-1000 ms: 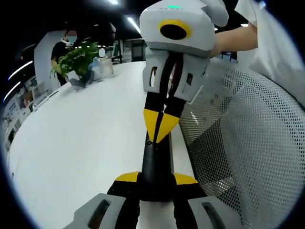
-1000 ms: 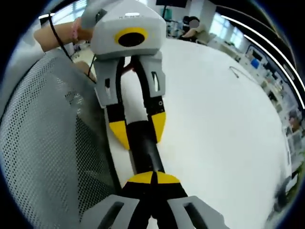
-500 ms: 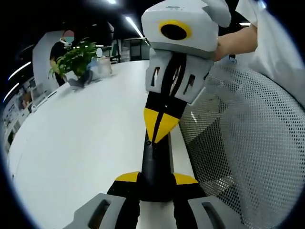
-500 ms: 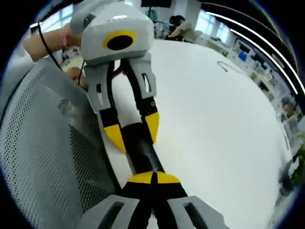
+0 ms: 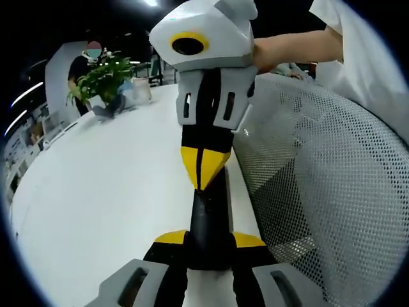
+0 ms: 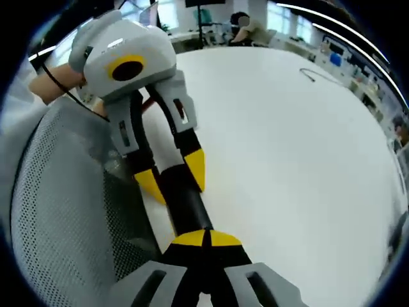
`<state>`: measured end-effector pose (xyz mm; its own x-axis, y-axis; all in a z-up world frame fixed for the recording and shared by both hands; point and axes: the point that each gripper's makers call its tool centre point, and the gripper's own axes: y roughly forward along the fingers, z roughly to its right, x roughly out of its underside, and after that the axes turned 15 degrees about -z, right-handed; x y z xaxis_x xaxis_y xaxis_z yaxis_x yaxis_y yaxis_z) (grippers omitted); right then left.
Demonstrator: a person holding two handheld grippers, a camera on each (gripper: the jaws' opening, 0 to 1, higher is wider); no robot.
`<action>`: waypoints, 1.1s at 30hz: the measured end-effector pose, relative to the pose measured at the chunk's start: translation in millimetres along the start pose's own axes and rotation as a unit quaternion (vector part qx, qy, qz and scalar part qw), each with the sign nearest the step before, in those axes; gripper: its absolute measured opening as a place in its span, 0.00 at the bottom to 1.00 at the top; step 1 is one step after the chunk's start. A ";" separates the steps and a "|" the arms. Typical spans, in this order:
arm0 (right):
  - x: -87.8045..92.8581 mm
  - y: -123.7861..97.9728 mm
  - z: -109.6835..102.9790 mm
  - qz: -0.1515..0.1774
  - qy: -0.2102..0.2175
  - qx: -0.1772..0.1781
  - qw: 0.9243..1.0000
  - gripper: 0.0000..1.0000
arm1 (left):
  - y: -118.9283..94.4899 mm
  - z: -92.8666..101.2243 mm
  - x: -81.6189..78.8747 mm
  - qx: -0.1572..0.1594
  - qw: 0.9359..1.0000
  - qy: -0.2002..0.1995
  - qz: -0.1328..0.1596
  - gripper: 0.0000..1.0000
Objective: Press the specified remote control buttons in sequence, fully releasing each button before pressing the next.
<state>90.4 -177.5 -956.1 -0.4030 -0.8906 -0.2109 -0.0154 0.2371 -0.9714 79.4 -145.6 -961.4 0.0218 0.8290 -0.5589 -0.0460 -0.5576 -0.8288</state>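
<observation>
remote held end-on between two grippers, presser closed over its far half

the left gripper (image 5: 206,242) is clamped on the near end of the black remote control (image 5: 208,214), one yellow-tipped jaw on either side of it. the remote's long axis runs straight ahead of that gripper, away over the white table (image 5: 108,192).

the right gripper (image 5: 203,167) faces it from the far end, jaws together with their yellow tips forming one point, directly above the remote's far half. whether that point touches a button, i cannot tell.

in the right gripper view the closed tips (image 6: 204,238) sit over the remote (image 6: 182,208).

judgement: the pressing arm is nearer the buttons; the next move is along the remote's length. a mesh chair back (image 5: 326,192) stands beside both.
</observation>
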 end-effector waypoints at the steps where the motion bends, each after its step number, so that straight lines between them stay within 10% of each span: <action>1: -0.4 0.3 -0.5 -0.004 -0.003 -0.005 1.000 0.00 | 0.1 -0.1 0.1 0.000 1.000 0.001 -0.001 0.24; 12: -3.6 4.3 2.8 -0.064 0.009 -0.061 0.996 0.00 | -0.1 -0.1 0.2 0.002 1.000 0.003 -0.003 0.24; 22: -3.3 6.2 1.7 -0.094 0.022 -0.043 0.994 0.00 | 0.1 0.0 0.0 0.002 1.000 0.004 -0.008 0.24; 33: -0.6 1.6 -0.7 -0.006 0.003 -0.003 1.000 0.00 | -0.2 0.3 0.1 -0.001 1.000 -0.003 0.000 0.24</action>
<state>90.0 -176.3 -957.5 -0.4082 -0.8910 -0.1985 -0.0254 0.2284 -0.9732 79.1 -145.4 -961.4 0.0150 0.8291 -0.5590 -0.0437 -0.5579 -0.8287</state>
